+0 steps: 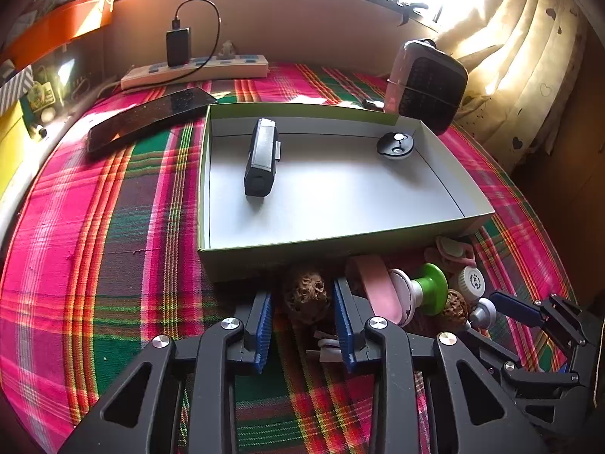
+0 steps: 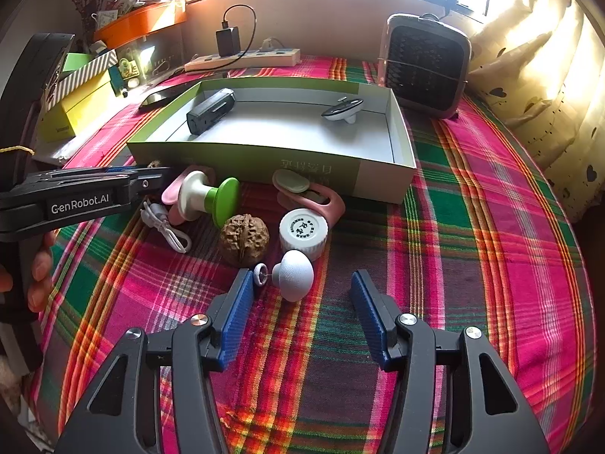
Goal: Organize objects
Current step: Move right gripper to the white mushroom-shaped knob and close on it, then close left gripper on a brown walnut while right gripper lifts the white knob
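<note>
left tool (image 1: 302, 317) straddles the wrinkled brown walnut (image 1: 304, 295), jaws narrow, contact unclear | right tool (image 2: 302, 314) half-wide around the white mushroom-shaped knob (image 2: 293, 274), untouched | I read both as bound for the shallow green-sided cardboard box (image 2: 242, 159) just beyond

The box (image 2: 264, 159) floor lies mostly bare through the centre and lower right of the frame, blocked only by a black device (image 2: 210, 111) at upper left and a round gadget (image 2: 343, 109) at upper right. In front of its near wall, clutter crowds the cloth (image 2: 472, 246): walnut (image 2: 244, 238), white cap (image 2: 303, 231), green-ended tool (image 2: 211, 198). Right of the box, the cloth runs open.
</note>
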Demonstrator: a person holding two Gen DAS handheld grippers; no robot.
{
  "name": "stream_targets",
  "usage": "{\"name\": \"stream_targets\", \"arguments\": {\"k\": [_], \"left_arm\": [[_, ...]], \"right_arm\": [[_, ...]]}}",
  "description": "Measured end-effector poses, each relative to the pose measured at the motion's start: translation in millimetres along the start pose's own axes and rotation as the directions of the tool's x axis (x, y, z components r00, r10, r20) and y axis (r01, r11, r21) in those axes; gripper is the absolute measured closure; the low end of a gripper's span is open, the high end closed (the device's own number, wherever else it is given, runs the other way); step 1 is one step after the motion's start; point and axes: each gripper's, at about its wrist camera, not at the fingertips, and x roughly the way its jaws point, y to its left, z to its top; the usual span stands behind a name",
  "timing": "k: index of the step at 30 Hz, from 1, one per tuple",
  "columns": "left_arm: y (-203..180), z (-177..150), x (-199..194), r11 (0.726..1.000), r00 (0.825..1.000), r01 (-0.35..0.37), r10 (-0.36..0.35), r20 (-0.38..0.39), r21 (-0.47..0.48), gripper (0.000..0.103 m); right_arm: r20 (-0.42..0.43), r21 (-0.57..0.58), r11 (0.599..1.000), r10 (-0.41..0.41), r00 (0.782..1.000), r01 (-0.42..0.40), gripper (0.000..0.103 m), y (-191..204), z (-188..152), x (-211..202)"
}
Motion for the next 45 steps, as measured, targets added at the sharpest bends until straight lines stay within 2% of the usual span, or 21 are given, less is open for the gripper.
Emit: {"name": "stream_targets", "arguments": {"k": [11,33,45], "left_arm": [[0.2,-2.8,-1.4,1.000,1.000,-0.007,0.007,0.005,-0.005,0.076],[1.6,-5.4,-6.2,0.999,0.999,-0.033,0.033,0.012,-0.011,0.076],[-3.0,-0.7,-25.7,0.999,0.998,-0.032,0.032,0.049,-0.002,0.076]], "right_arm": [[0.007,-0.010,1.000,0.022,1.000,-0.022,0.070,3.6,-2.4,-1.9],[0.019,0.008,0.999,0.032,0.999,-0.032,0.070,1.2,-2.7,-4.1],[0.074,0.025,0.999,0.040,0.996,-0.042,0.070,-6.7,5.9,-19.9]]}}
